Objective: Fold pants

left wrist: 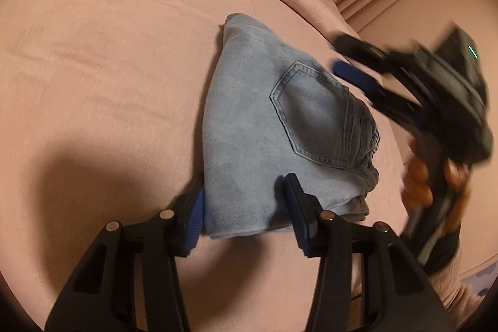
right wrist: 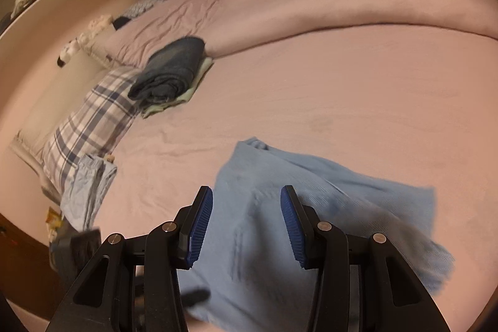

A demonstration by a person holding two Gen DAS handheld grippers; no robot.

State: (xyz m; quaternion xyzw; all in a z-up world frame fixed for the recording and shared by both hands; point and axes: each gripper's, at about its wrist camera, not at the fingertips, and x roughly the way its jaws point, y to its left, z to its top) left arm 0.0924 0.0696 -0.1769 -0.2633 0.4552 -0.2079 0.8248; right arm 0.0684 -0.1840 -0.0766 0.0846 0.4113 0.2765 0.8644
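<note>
One pair of light-blue jeans is seen folded into a compact bundle on the pink bed, back pocket uppermost, lying close to the bed's right edge. Two grippers are counted. The left gripper is tilted downward at the bundle's near edge; its jaws stand partly apart, with the denim's near corner between them, and whether the pads press on the cloth cannot be told. The right gripper is blurred, held by a hand to the right of the jeans, above the bed's edge; its jaws are apart with nothing gripped, as is also shown in the right wrist view, where they hang over the jeans. At the far left one stack of folded clothes is seen beside one plaid pillow. A wide bare stretch of bed is left between the stack and the jeans.
</note>
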